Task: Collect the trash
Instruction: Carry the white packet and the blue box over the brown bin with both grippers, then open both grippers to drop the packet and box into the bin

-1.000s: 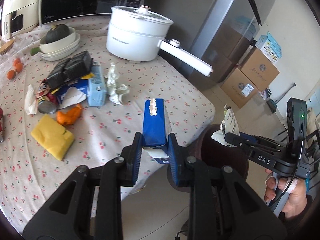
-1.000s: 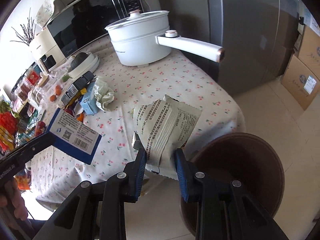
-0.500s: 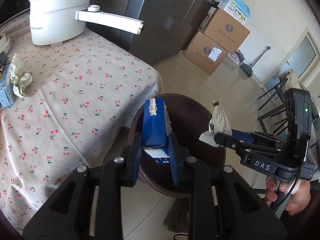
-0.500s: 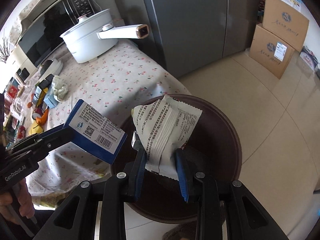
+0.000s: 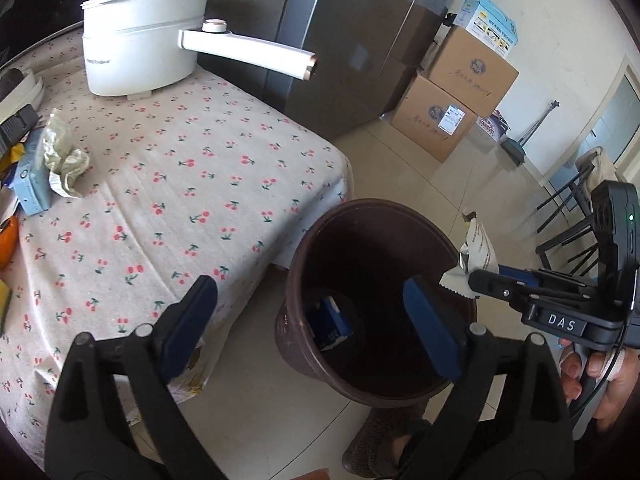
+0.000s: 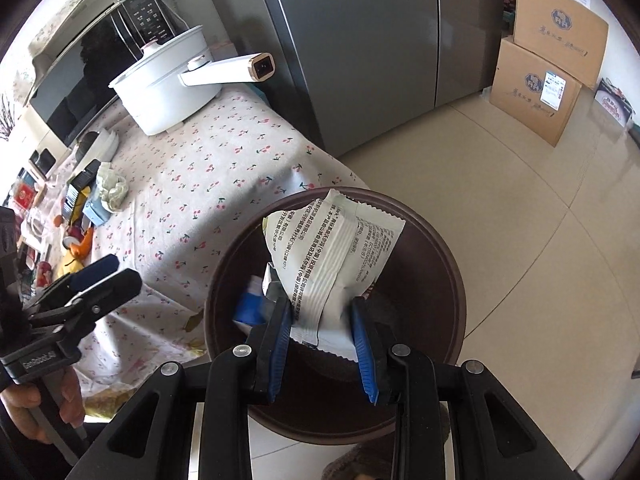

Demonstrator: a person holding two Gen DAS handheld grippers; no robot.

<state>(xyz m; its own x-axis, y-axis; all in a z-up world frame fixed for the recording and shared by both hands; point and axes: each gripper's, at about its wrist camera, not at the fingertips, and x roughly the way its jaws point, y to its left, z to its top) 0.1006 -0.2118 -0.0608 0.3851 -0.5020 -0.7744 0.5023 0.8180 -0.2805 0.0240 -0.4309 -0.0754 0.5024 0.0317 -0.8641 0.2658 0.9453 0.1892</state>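
A dark brown trash bin (image 5: 416,216) stands on the floor beside the table; it also shows in the right wrist view (image 6: 452,264). My left gripper (image 5: 312,320) is open and empty above the bin's near rim. The blue carton (image 5: 330,320) lies at the bottom of the bin, also visible in the right wrist view (image 6: 248,308). My right gripper (image 6: 322,338) is shut on a white snack wrapper (image 6: 336,256) and holds it over the bin mouth; the wrapper's edge shows in the left wrist view (image 5: 478,248).
The cherry-print table (image 5: 192,184) holds a white pot (image 5: 136,56) with a long handle, crumpled paper (image 5: 64,160), a light blue box (image 5: 28,188) and more clutter at the left. A grey fridge (image 6: 360,32) and cardboard boxes (image 6: 540,80) stand behind.
My left gripper opened and let go of the blue carton, which dropped into the bin. My right gripper moved the wrapper further over the bin.
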